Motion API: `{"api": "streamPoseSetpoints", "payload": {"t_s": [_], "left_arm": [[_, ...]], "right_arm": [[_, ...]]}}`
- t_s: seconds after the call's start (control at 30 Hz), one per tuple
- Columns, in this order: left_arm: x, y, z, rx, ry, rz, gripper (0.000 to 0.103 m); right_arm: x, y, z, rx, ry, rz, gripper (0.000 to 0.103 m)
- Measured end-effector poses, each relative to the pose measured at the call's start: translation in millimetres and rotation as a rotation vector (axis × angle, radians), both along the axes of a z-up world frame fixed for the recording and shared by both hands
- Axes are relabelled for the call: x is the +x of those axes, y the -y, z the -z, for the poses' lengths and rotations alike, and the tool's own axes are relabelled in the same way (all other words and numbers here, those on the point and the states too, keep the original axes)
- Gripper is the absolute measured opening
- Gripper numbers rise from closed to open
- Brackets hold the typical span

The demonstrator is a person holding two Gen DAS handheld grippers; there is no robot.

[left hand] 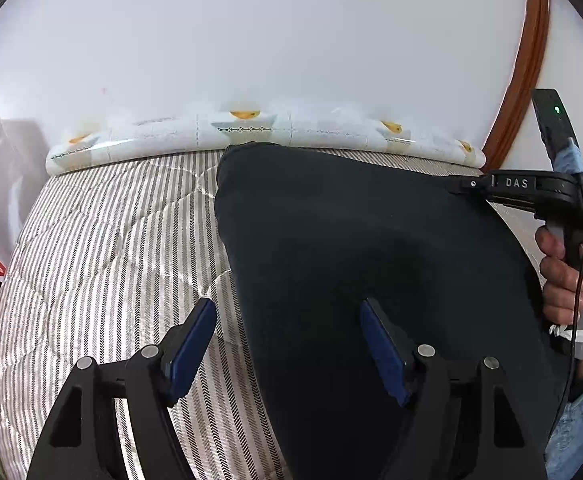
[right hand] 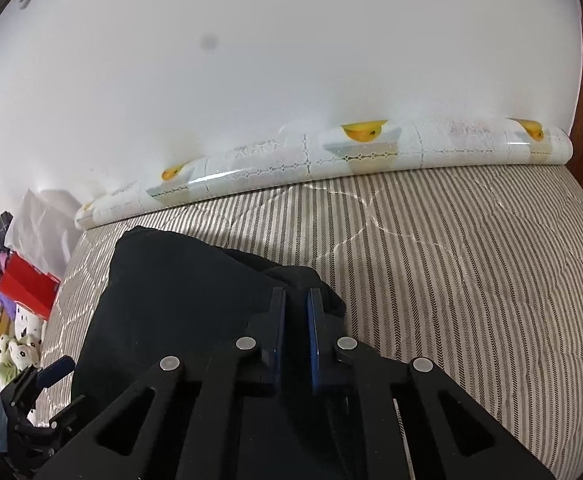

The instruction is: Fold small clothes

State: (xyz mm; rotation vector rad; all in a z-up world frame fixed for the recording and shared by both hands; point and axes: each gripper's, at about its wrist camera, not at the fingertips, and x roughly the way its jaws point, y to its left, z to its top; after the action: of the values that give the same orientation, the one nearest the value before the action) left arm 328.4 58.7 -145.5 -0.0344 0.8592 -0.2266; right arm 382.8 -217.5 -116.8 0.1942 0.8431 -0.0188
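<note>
Left gripper nearest the lens: jaws wide, nothing pinched. Its right blue pad sits over the dark garment, the left pad over bare striped mattress.

Garment is spread flat on the mattress, running from 6 o'clock up to 12 in the left wrist view, its far edge reaching the rolled fruit-print sheet against the white wall.

Right gripper: jaws narrow, nearly closed, with a bunched fold of the garment at the tips; can't tell if the cloth is actually pinched. In the left view it's at 3 o'clock, at the garment's right edge, held by a hand.

Red box at 9 o'clock, off the mattress.
</note>
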Motion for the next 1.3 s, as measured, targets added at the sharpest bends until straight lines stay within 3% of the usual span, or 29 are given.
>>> {"api": "streamPoseSetpoints", "payload": {"t_s": [0.17,0.37,0.47,0.57,0.63,0.67,0.77,1.3], "left_arm": [[-1.5,1.4,3.3,0.011,0.007,-0.003,0.073],[-2.6,0.8,3.2,0.01,0.008,-0.006,0.073],[-3.8,1.7,2.8,0.017,0.014,-0.008,0.073],[-4.7,3.7,3.2,0.031,0.022,-0.008,0.073],[-5.0,3.8,3.1,0.033,0.024,-0.007,0.073],[-5.0,3.8,3.2,0.035,0.023,-0.008,0.073],[-4.4,4.0,3.7,0.036,0.023,-0.007,0.073],[-2.5,3.7,6.7,0.037,0.017,-0.006,0.074]], "right_arm": [[-3.0,-2.0,-6.0,-0.056,-0.011,-0.012,0.013],[-13.6,10.8,-17.1,-0.072,-0.02,-0.054,0.037],[-11.0,11.4,-10.2,-0.051,-0.053,-0.081,0.041],[-4.3,8.6,2.4,-0.037,-0.103,-0.085,0.038],[-4.1,4.0,5.9,-0.041,-0.107,-0.116,0.014],[-5.9,0.8,5.1,-0.055,-0.102,-0.133,0.011],[-8.4,-5.9,4.1,-0.12,-0.093,-0.142,0.01],[-6.7,-7.5,3.4,-0.145,-0.098,-0.127,0.009]]}}
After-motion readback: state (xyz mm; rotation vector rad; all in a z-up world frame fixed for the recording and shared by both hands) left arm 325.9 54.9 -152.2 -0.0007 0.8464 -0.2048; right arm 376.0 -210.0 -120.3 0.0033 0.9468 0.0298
